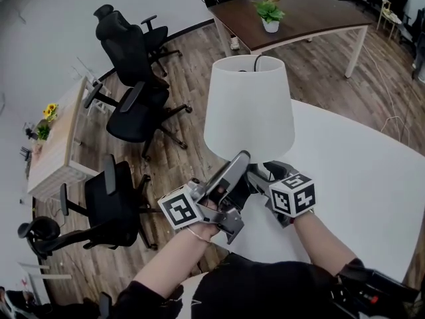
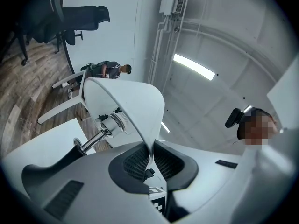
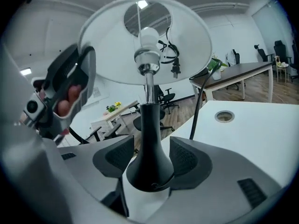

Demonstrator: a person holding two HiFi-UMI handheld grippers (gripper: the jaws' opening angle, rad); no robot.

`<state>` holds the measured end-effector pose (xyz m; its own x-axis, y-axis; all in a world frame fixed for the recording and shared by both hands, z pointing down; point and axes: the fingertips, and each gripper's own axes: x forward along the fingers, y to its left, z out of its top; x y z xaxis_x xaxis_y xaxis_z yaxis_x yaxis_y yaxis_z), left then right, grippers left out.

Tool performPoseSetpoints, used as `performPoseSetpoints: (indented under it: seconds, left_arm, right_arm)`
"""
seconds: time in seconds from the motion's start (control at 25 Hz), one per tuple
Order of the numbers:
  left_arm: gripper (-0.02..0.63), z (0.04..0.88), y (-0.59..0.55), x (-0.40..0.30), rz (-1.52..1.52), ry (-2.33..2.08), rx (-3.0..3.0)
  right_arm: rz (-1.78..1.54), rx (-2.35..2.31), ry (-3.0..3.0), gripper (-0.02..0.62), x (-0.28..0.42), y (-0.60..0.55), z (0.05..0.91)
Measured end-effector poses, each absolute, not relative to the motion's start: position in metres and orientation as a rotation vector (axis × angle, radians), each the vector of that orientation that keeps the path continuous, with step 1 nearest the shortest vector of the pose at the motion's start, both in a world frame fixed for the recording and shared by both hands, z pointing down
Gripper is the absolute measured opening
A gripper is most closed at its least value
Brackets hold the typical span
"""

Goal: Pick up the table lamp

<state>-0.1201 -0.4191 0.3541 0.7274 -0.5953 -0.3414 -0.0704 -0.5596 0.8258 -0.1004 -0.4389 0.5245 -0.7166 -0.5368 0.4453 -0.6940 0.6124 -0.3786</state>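
The table lamp has a white cone shade (image 1: 249, 108) and stands on the white table (image 1: 358, 178). My left gripper (image 1: 240, 159) reaches up to the shade's lower rim. In the left gripper view its pads (image 2: 138, 162) are shut on the thin edge of the shade (image 2: 126, 101), with the socket (image 2: 112, 122) showing underneath. My right gripper (image 3: 152, 160) is open, and the lamp's black flared base (image 3: 150, 167) stands between its jaws. The chrome stem leads up to the bulb (image 3: 148, 36). The black cord (image 3: 198, 106) hangs down at the right of the stem.
Several black office chairs (image 1: 133, 111) stand on the wood floor to the left. A brown table with a potted plant (image 1: 269, 12) lies beyond the lamp. A round cable hole (image 3: 224, 116) sits in the white table. A person (image 2: 110, 69) is far off.
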Motion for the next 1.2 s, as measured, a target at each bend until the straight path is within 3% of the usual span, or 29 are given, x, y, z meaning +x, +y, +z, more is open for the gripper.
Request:
performPoseSetpoints:
  seconds: [0.36,0.56,1.2]
  left_arm:
    - [0.037,0.354,-0.422,-0.126,-0.767,-0.499,2.068]
    - [0.037,0.355,-0.418,-0.130,-0.756,-0.497,2.074]
    - [0.037,0.343,-0.380,-0.108,-0.737,-0.451,2.120]
  right_arm:
    - [0.720,1.002,-2.529,0.235,-0.109,-0.445,0.540]
    - [0.746,0.988,-2.548,0.179,-0.114,-0.442,0.540]
    - [0.699,1.081,-2.544,0.160,-0.092,-0.412,0.525]
